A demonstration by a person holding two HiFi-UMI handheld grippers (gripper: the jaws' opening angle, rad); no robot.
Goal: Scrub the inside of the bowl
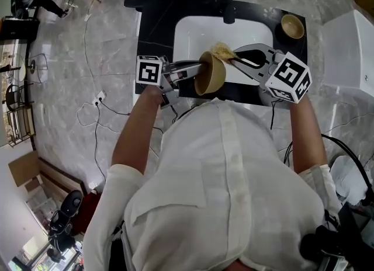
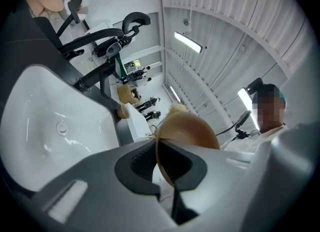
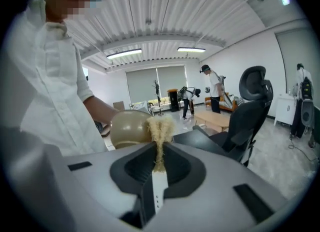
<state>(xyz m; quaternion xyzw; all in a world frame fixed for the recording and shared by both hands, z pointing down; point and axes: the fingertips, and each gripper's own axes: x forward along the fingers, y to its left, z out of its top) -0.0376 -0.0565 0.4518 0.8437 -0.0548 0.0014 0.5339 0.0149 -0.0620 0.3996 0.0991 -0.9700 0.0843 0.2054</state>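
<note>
**Bowl on its side over the sink, brush at its edge**

My left hand-held gripper [image 1: 191, 72] [image 2: 160, 163] is clenched on the thin rim of the bowl [image 1: 210, 72] [image 2: 187, 128] [image 3: 129, 127]. The bowl is smooth, tan and rounded with a matte sheen. It is tipped on its side in the air over the near edge of the sink [image 1: 198, 30] [image 2: 45, 111].

My right hand-held gripper [image 1: 238, 61] [image 3: 159, 163] grips the flat white handle of a brush [image 1: 222, 51] [image 3: 160, 131]. Its head is a frayed tuft of straw-coloured fibres. The tuft touches the bowl on its far side. I cannot tell whether the fibres reach inside.

The sink is a glossy white rectangular basin set in a black worktop [image 1: 155, 18], with a black faucet [image 1: 227, 7] at its far side. A second, smaller tan bowl [image 1: 292, 26] stands upright at the worktop's far right corner.

The floor [image 1: 105, 42] is grey veined stone with cables trailing over it. The room has a ribbed ceiling with strip lights. A black office chair [image 3: 252, 106] stands to the right, and people stand far off.
</note>
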